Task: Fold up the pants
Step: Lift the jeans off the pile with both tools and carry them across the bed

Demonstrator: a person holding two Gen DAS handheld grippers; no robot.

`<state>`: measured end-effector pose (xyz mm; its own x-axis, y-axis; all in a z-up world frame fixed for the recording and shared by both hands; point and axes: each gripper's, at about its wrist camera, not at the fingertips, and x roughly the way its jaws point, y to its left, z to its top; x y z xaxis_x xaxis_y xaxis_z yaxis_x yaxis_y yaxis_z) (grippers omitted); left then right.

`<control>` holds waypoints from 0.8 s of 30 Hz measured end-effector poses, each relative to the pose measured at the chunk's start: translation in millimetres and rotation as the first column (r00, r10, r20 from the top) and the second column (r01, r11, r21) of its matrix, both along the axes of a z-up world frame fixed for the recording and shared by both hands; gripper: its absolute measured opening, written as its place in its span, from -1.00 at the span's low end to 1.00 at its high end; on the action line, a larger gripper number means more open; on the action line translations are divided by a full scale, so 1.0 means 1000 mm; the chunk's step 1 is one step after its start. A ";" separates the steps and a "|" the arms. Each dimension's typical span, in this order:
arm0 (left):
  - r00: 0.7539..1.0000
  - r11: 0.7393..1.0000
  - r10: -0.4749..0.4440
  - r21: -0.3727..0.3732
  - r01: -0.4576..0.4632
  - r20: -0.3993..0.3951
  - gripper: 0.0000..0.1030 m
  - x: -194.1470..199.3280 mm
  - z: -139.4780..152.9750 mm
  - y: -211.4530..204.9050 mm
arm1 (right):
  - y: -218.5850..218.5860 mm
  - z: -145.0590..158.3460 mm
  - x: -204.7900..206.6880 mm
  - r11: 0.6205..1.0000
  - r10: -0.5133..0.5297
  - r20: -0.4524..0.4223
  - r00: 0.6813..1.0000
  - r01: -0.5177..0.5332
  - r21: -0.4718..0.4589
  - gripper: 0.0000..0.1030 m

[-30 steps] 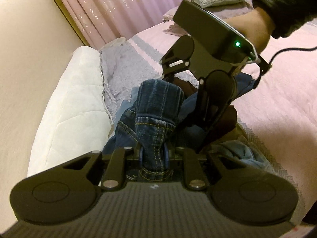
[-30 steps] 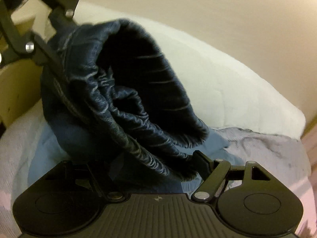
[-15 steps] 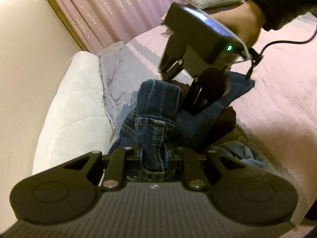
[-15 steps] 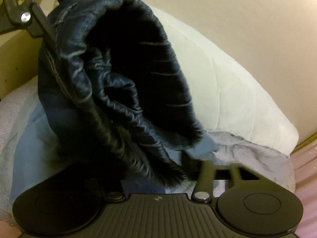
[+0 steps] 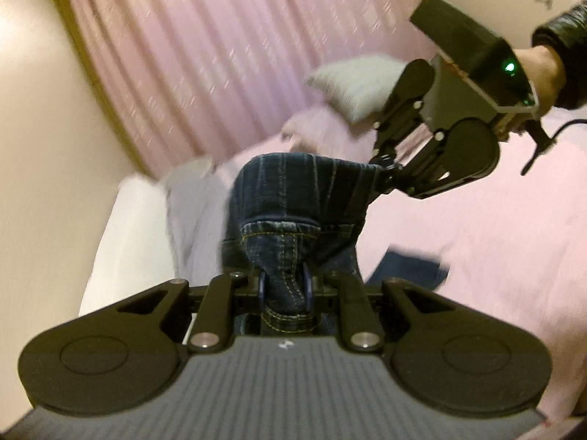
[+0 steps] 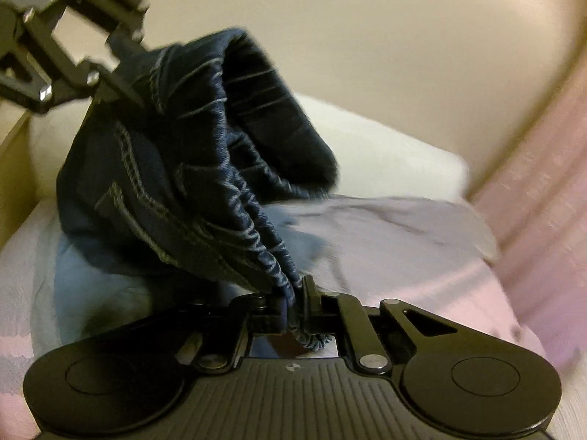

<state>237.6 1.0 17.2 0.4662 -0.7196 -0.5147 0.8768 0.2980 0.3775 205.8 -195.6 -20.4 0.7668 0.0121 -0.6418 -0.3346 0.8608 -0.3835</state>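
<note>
Dark blue denim pants (image 5: 293, 190) hang in the air between my two grippers, above a pink bed. My left gripper (image 5: 284, 286) is shut on a seamed, yellow-stitched fold of them. In the right wrist view it shows at the upper left (image 6: 124, 80), pinching the far end of the cloth. My right gripper (image 6: 293, 300) has its jaws closing tight on the gathered elastic waistband of the pants (image 6: 165, 183), with the pads pressing the cloth. The left wrist view shows it up at the right (image 5: 385, 168), held by a hand in a black sleeve (image 5: 546, 69).
A pink bedspread (image 5: 477, 238) lies below, with a white bolster (image 5: 124, 238) along the wall side and a grey cloth beside it. A grey pillow (image 5: 356, 84) and pink curtain (image 5: 220, 55) are behind. Another dark blue garment (image 5: 407, 267) lies on the bed.
My right gripper's jaws went from wide open around the waistband to pressed shut on it. Both grippers rose, lifting the pants off the heap of clothes on the bed.
</note>
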 end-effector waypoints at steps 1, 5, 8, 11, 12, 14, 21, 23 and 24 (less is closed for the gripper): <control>1.000 1.000 -0.026 -0.013 0.026 0.010 -0.68 -0.005 0.009 -0.012 | -0.016 0.014 -0.014 0.999 -0.037 0.011 0.999 0.037 0.000 -0.93; 0.987 0.985 -0.152 -0.068 0.156 0.059 -0.69 -0.034 0.042 -0.068 | -0.061 0.049 -0.072 0.985 -0.173 0.023 0.985 0.173 0.012 -0.94; 0.960 0.958 -0.266 -0.083 0.274 0.092 -0.68 -0.068 0.059 -0.119 | -0.070 0.075 -0.121 0.952 -0.304 0.031 0.952 0.303 0.030 -0.94; 0.912 0.911 -0.396 -0.081 0.405 0.106 -0.68 -0.112 0.066 -0.173 | -0.102 0.088 -0.183 0.889 -0.453 0.014 0.891 0.450 0.086 -0.94; 0.891 0.889 -0.443 -0.079 0.451 0.104 -0.68 -0.130 0.067 -0.193 | -0.115 0.090 -0.207 0.861 -0.502 0.005 0.865 0.499 0.095 -0.94; 0.847 0.845 -0.523 -0.074 0.530 0.092 -0.68 -0.165 0.068 -0.230 | -0.141 0.097 -0.248 0.805 -0.585 -0.012 0.811 0.582 0.112 -0.94; 0.684 0.684 -0.729 -0.058 0.727 -0.023 -0.68 -0.310 0.040 -0.390 | -0.232 0.094 -0.406 0.571 -0.806 -0.096 0.584 0.810 0.138 -0.94; 0.638 0.645 -0.763 -0.057 0.762 -0.101 -0.57 -0.355 0.026 -0.447 | -0.266 0.085 -0.455 0.490 -0.847 -0.144 0.511 0.857 0.160 -0.94; 0.616 0.631 -0.770 -0.055 0.774 -0.165 -0.49 -0.374 0.019 -0.474 | -0.279 0.095 -0.459 0.454 -0.864 -0.163 0.476 0.877 0.156 -0.94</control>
<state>-136.5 -473.0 36.2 -0.3452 -0.7649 -0.5439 0.8263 -0.5225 0.2102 -252.7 -474.3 74.5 0.4147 -0.5173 -0.7486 0.6191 0.7633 -0.1845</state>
